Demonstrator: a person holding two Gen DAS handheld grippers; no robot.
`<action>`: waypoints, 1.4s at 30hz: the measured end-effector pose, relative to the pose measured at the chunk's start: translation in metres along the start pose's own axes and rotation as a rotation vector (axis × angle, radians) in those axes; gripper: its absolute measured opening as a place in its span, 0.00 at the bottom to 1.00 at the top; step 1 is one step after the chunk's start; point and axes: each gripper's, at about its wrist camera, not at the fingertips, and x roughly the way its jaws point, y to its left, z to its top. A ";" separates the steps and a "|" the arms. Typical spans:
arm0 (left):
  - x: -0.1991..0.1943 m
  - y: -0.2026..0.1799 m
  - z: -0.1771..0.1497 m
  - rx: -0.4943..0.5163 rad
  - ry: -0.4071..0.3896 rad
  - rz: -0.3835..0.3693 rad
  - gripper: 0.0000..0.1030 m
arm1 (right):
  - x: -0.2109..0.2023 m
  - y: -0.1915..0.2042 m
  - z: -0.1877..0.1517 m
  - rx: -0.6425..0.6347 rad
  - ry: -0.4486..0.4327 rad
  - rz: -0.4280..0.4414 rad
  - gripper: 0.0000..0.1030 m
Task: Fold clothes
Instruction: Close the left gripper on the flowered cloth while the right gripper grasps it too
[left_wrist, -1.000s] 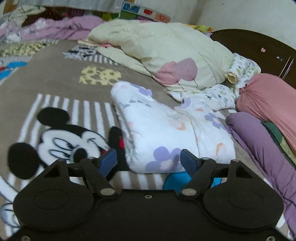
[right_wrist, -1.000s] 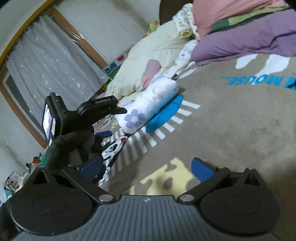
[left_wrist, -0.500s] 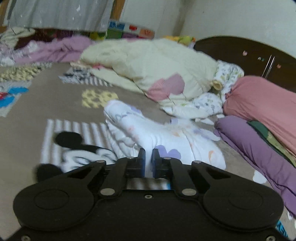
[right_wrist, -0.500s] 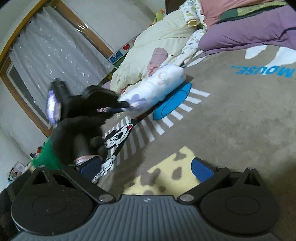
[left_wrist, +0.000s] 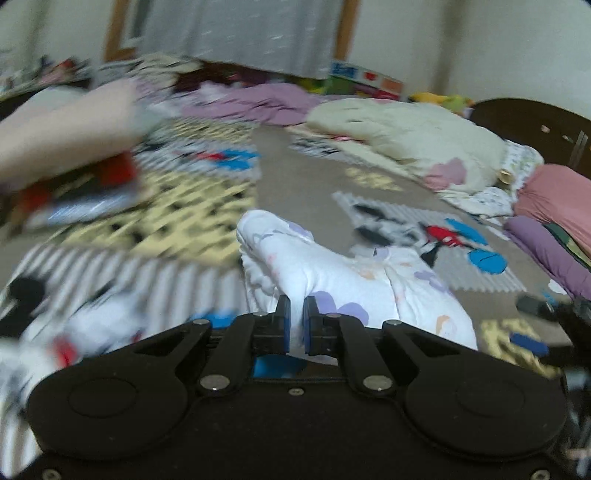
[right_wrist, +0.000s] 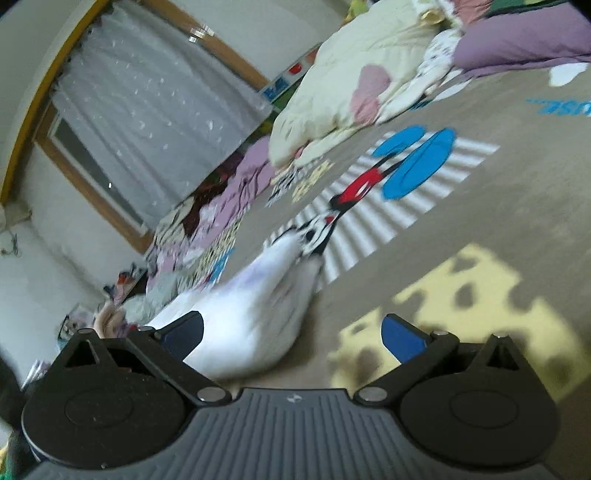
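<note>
The folded white floral garment (left_wrist: 354, 280) is bunched up in a thick bundle, its near edge pinched in the left claw (left_wrist: 295, 325), whose blue pads are drawn together on the fabric with only a thin fold between them. From the right wrist view the same white bundle (right_wrist: 255, 310) shows blurred, low over the brown cartoon-mouse blanket (right_wrist: 480, 229) that covers the bed, just in front of the right claw (right_wrist: 291, 332); that claw stands wide apart, blue pads well separated, nothing between them, one finger (right_wrist: 181, 332) just beside the bundle's edge. Whether the bundle's far end touches the blanket is hard to say through the blur. Beyond the garment, the blanket's striped panel with the mouse figure (left_wrist: 436, 236) lies open. Further back, a cream quilt with pink hearts (left_wrist: 406, 136) is heaped up, with pink and purple pillows (left_wrist: 546, 221) to its right against a dark wooden headboard (left_wrist: 532, 122). A purple sheet (left_wrist: 266, 103) is crumpled at the far side below a curtained window (right_wrist: 147, 107).
</note>
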 end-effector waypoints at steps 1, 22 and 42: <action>-0.009 0.007 -0.009 -0.010 0.014 0.003 0.04 | 0.004 0.007 -0.004 -0.012 0.019 0.012 0.99; -0.009 0.064 -0.015 -0.219 0.004 -0.017 0.63 | 0.043 0.119 -0.063 -0.254 0.221 0.232 0.75; -0.040 0.060 -0.013 -0.158 -0.095 -0.235 0.12 | 0.062 0.142 -0.072 -0.396 0.164 0.295 0.38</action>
